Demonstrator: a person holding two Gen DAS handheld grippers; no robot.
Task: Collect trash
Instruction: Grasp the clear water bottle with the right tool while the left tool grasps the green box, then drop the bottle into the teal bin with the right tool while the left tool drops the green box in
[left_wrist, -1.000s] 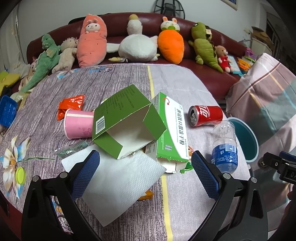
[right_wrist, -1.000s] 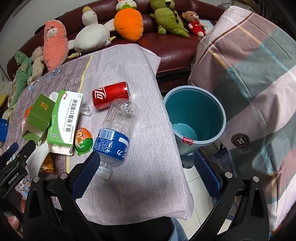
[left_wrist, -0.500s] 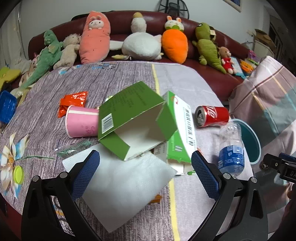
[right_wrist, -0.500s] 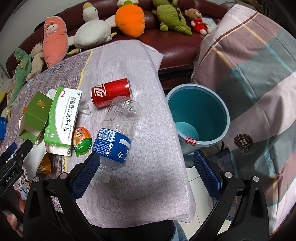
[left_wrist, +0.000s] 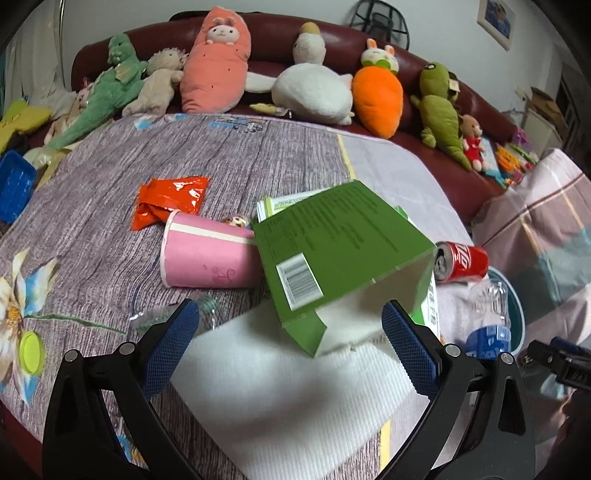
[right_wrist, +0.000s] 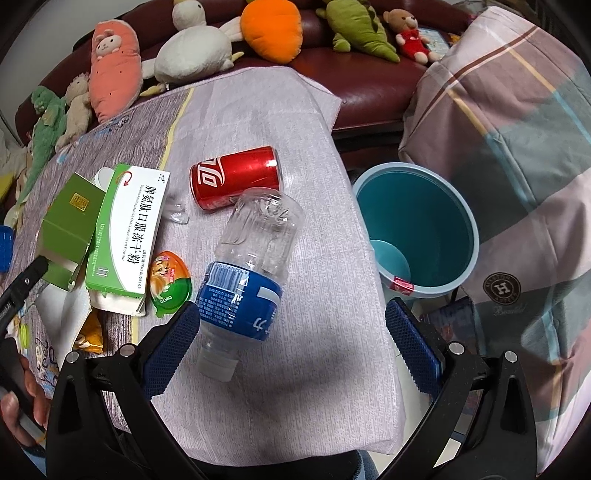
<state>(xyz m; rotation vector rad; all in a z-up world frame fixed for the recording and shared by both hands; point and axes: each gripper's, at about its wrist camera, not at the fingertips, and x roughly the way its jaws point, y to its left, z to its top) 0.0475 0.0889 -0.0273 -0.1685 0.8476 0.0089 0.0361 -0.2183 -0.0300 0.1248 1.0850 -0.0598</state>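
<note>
Right wrist view: one round teal plastic bin beside the counter's right edge looks empty; right tongs and left tongs gape, released.

Setting: a home living room. Dark red leather sofa along the wall, lined with plush toys: pink bunny-carrot, white duck, orange carrot, green dinosaurs. Low table under a printed cloth, household litter on it. Teal waste bin beside the table. Framed picture on the wall.
</note>
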